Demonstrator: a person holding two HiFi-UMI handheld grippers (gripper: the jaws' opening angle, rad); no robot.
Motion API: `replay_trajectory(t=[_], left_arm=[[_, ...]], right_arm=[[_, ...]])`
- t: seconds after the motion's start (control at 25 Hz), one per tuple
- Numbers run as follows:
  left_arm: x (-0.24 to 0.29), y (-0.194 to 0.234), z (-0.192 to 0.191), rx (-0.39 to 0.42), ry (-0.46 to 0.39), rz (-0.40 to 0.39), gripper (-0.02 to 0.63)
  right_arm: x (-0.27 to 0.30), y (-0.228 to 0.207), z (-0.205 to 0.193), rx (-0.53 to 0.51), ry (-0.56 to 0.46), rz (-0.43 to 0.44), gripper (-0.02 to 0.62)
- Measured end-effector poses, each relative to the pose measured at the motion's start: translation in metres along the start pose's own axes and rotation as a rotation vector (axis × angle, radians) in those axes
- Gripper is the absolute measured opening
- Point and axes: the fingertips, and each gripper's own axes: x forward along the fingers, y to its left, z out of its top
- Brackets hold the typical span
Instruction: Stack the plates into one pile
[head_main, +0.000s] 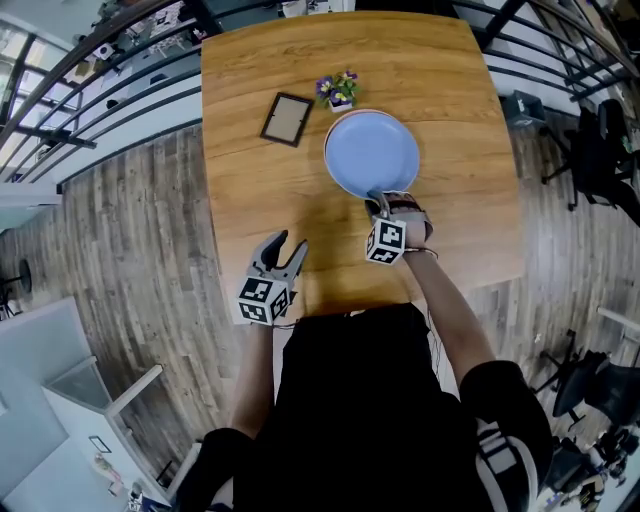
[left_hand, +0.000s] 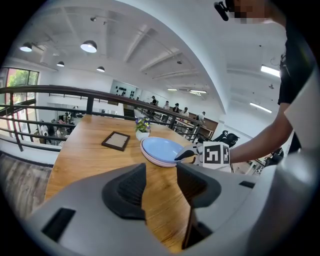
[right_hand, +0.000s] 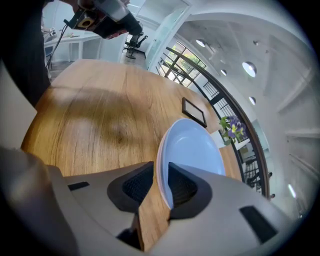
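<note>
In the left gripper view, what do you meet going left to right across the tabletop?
picture frame → flower pot → pile of plates → right gripper, at the pile's right rim

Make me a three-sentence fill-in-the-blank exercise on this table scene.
1. The plate under the blue plate is ____.
2. The gripper whose jaws straddle the plates' near rim is the person's ____ one.
3. The small pot just beyond the plates holds ____.

Missing words: pink; right; flowers
</note>
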Motion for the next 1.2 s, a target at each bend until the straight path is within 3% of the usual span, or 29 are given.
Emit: replay_trajectory(t=[0.4, 0.64, 0.72, 1.2], left_arm=[[0.002, -0.015, 0.006, 0.008, -0.028, 0.016, 0.212], [-0.002, -0.032, 0.007, 0.002, -0.050, 0.043, 0.212], [-0.003, -0.037, 0.007, 0.001, -0.056, 0.055, 0.208], [-0.001, -0.077, 0.009, -0.033, -0.109, 0.117, 0.125]], right_arm=[[-0.018, -0.001, -0.006, 0.087, -0.053, 0.006, 0.132], [-0.038, 0.001, -0.022, 0.109, -0.078, 0.013, 0.069], [-0.045, -0.001, -0.026, 0.152, -0.104, 0.017, 0.008], [-0.100, -0.015, -0.051, 0.459, -0.301, 0.077, 0.008]])
